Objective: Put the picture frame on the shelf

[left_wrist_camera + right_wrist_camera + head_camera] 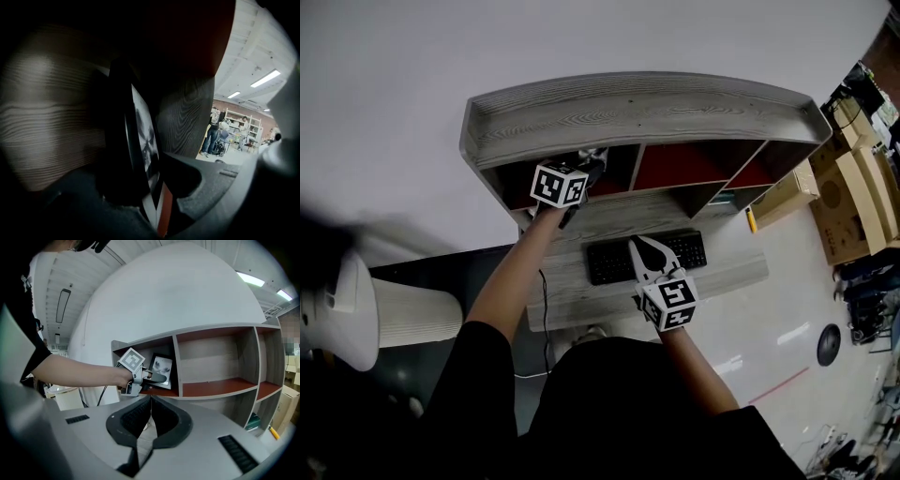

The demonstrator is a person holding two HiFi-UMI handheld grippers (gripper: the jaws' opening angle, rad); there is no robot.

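The black picture frame point(161, 370) with a grey photo stands tilted in the left compartment of the wood-grain shelf point(206, 333). My left gripper point(161, 378) reaches into that compartment. Close up, the picture frame point(144, 140) stands edge-on between the jaws of the left gripper point(151, 197), and a dark gap shows between its face and the right-hand jaw. From above, the left gripper point(592, 161) is under the shelf top point(647, 103). My right gripper point(637, 246) hovers over the keyboard point(694, 247), shut and holding nothing; the right gripper point(151, 401) shows its jaws meeting.
The desk point(581, 300) carries the black keyboard under the shelf. The middle and right compartments point(213, 362) have red floors. Cardboard boxes point(853, 202) stand on the floor at right. A white ribbed cylinder point(417, 314) sits at left. People stand far off point(213, 133).
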